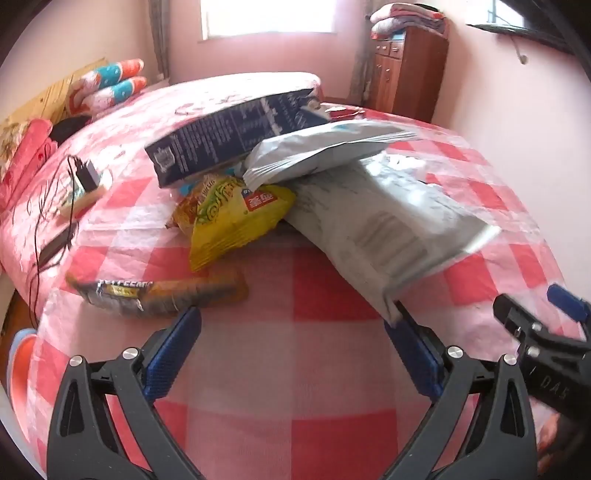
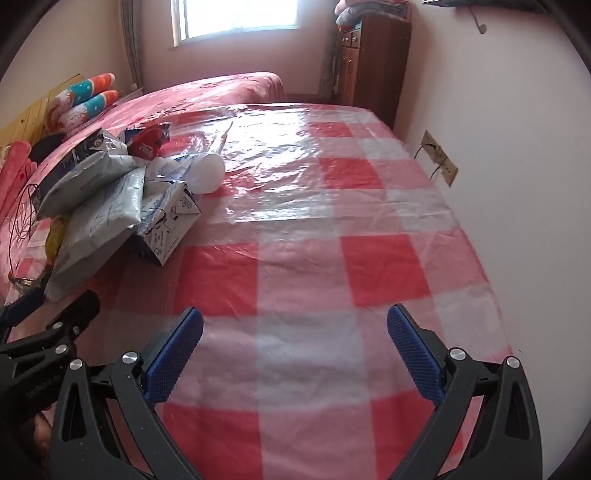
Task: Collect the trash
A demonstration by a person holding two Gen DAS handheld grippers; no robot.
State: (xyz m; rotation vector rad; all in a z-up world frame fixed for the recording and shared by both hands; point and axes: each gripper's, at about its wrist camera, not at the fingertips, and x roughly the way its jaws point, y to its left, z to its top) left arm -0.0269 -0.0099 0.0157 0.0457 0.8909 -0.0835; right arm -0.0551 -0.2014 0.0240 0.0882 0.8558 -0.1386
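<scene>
Grey mailer bag (image 1: 384,229) touching open left gripper (image 1: 295,325).

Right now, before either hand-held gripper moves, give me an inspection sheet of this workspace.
Surface: red-and-white checked plastic sheet over a bed, wrinkled and glossy.
Job's things: piled dark blue carton, two grey mailer bags, yellow snack bag; orange wrapper lying apart; white cup on its side; red packet.
Clutter: pillows.
Grippers: left hand-held gripper open, right finger at the mailer's corner; right hand-held gripper open over bare sheet.
Cables: black charger with a trailing cord; wire at a wall socket.
Surroundings: window, wooden cabinet topped with folded bedding.
</scene>
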